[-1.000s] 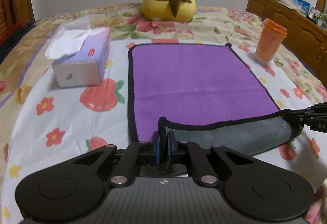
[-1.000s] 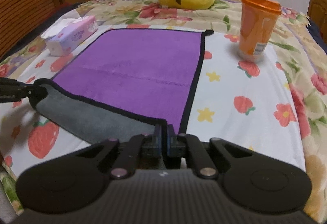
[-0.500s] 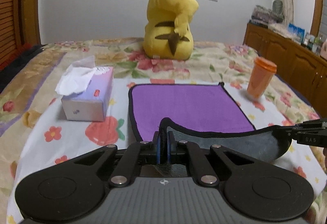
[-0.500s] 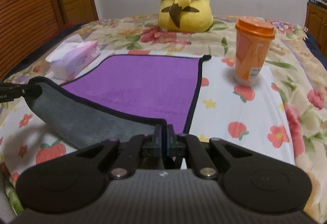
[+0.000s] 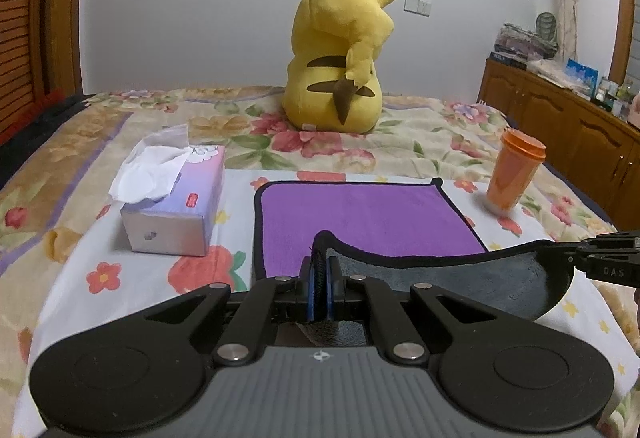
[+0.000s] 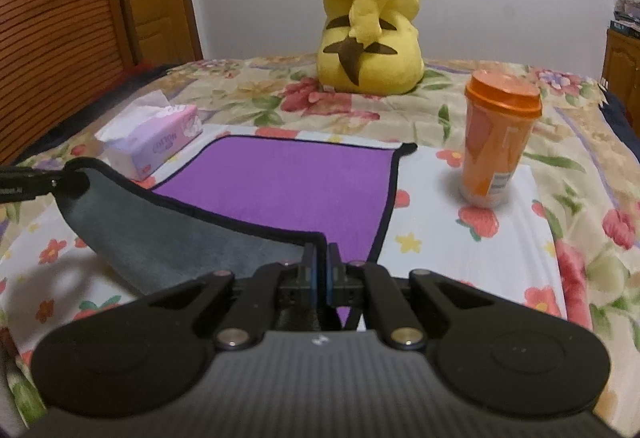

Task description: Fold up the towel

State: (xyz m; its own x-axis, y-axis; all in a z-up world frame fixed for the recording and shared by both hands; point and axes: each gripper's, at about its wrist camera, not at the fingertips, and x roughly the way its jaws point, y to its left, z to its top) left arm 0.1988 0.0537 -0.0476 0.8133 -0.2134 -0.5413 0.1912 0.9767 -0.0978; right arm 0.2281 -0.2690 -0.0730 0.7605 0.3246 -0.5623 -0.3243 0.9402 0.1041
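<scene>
A purple towel [image 5: 368, 214] with a black hem and a grey underside lies on the bed; it also shows in the right wrist view [image 6: 280, 182]. My left gripper [image 5: 319, 270] is shut on its near left corner. My right gripper [image 6: 319, 258] is shut on its near right corner. Both corners are lifted, so the near edge hangs between them with the grey underside [image 6: 160, 234] showing. The right gripper shows at the right edge of the left wrist view [image 5: 600, 262]. The left gripper shows at the left edge of the right wrist view [image 6: 28, 184].
A tissue box [image 5: 176, 206] stands left of the towel. An orange lidded cup [image 6: 498, 142] stands to its right. A yellow plush toy [image 5: 340, 66] sits at the far side of the bed. A wooden cabinet [image 5: 568, 134] runs along the right.
Both grippers have risen with the towel's near corners. The near edge has lifted higher off the bed and more of the grey underside shows.
</scene>
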